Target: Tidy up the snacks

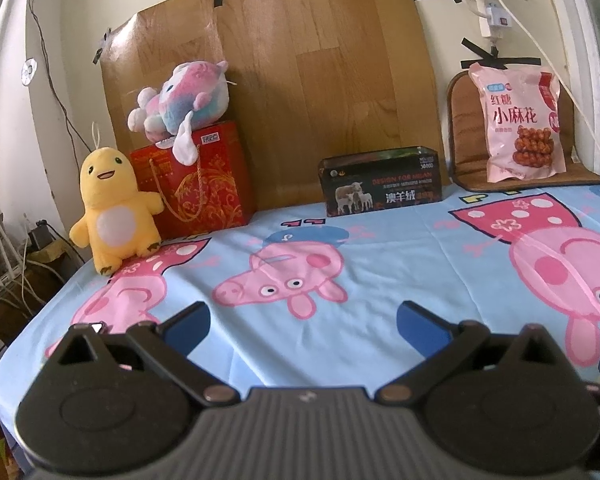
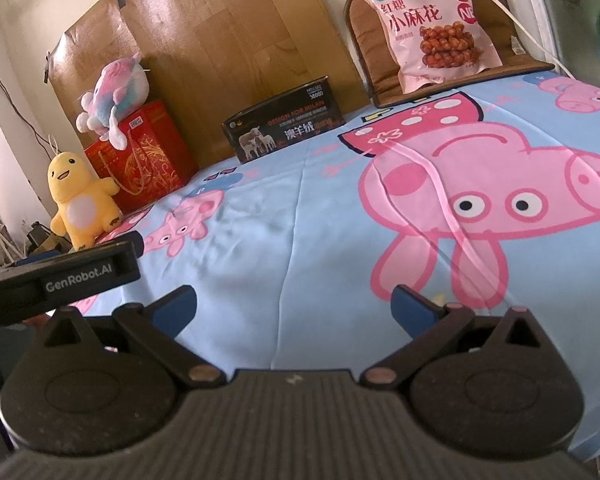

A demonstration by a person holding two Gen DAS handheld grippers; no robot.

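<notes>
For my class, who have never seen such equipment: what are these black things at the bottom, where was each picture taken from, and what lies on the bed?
Each picture comes from a camera mounted on a hand-held gripper, looking forward between its blue-tipped jaws. One shows the left gripper, the other the right gripper. Both are open and hold nothing. On the cartoon-pig sheet stand a yellow plush, a red gift bag with a pastel plush on top, and a dark tin. A pink snack bag leans on a brown cushion.
</notes>
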